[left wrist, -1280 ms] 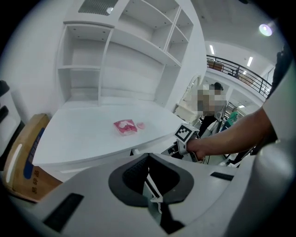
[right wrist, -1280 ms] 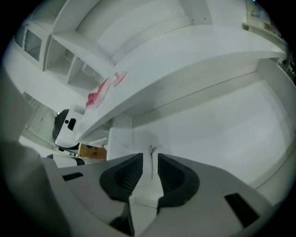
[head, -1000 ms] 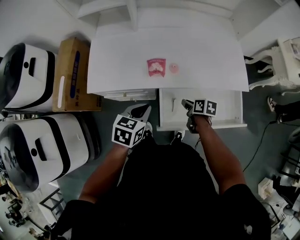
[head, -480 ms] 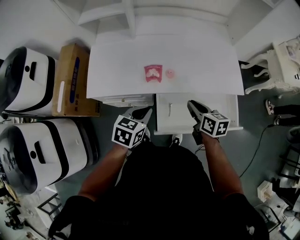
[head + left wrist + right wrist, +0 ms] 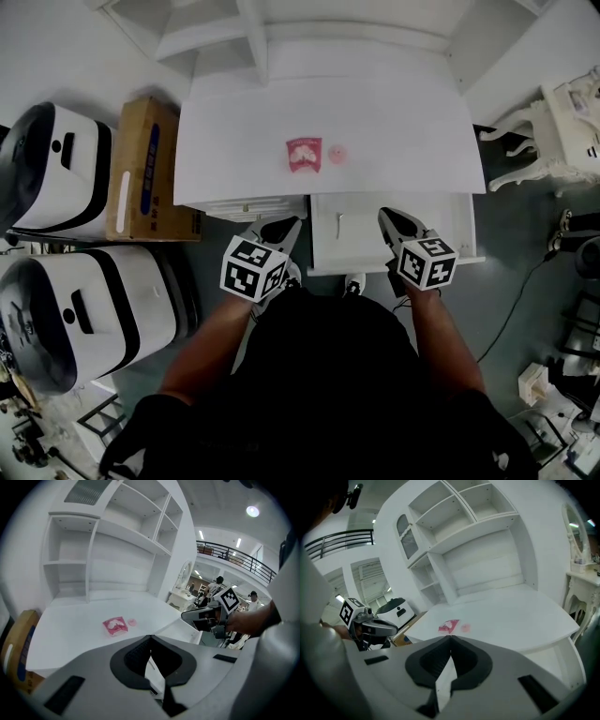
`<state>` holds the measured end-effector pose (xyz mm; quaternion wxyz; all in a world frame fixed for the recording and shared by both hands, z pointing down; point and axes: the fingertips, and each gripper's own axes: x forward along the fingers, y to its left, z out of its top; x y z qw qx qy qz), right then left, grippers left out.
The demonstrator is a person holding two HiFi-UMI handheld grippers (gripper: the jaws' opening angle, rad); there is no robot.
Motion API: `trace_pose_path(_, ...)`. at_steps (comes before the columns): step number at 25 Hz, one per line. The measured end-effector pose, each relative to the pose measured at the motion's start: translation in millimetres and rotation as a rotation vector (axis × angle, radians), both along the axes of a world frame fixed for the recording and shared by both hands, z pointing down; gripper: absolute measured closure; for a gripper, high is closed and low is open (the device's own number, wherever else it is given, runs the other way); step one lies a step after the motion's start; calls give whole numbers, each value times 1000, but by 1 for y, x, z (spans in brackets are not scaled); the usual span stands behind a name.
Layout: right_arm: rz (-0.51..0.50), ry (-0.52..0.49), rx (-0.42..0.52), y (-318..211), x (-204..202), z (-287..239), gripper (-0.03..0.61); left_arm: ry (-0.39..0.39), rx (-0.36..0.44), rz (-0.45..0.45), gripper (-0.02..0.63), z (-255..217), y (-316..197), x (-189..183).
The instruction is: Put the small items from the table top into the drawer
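Observation:
A red-and-pink packet (image 5: 304, 153) and a small pink round item (image 5: 337, 154) lie side by side near the middle of the white table top (image 5: 412, 122). Below the table's front edge on the right, a white drawer (image 5: 450, 230) stands pulled out, with a thin small object (image 5: 339, 223) in its left part. My left gripper (image 5: 286, 225) hangs shut in front of the table, left of the drawer. Over the drawer's front part, my right gripper (image 5: 386, 216) is shut and empty. The packet (image 5: 115, 626) shows beyond the left gripper (image 5: 150, 637), and the packet (image 5: 448, 626) beyond the right gripper (image 5: 450, 637).
Two white-and-black machines (image 5: 56, 169) (image 5: 94, 300) and a cardboard box (image 5: 141, 169) stand left of the table. White shelves (image 5: 253, 37) rise at the table's back. A second drawer (image 5: 248, 199) sticks out slightly at the left. White ornate furniture (image 5: 553, 122) stands at the right.
My right gripper has drawn back from above the drawer's middle toward the person and slightly right. The left gripper has barely moved. Packet and pink item lie as before.

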<state>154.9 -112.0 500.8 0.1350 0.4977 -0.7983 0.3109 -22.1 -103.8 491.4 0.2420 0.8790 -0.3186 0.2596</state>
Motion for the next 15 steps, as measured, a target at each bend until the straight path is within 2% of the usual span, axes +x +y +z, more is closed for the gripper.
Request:
trace_pose_path(3, -19, 43, 11, 0, -3, -2, 549, -7, 7, -7, 603, 0, -2, -1)
trace_pose_path(15, -19, 78, -7, -6, -2, 8, 548, -8, -2, -25, 603, 1, -9, -1)
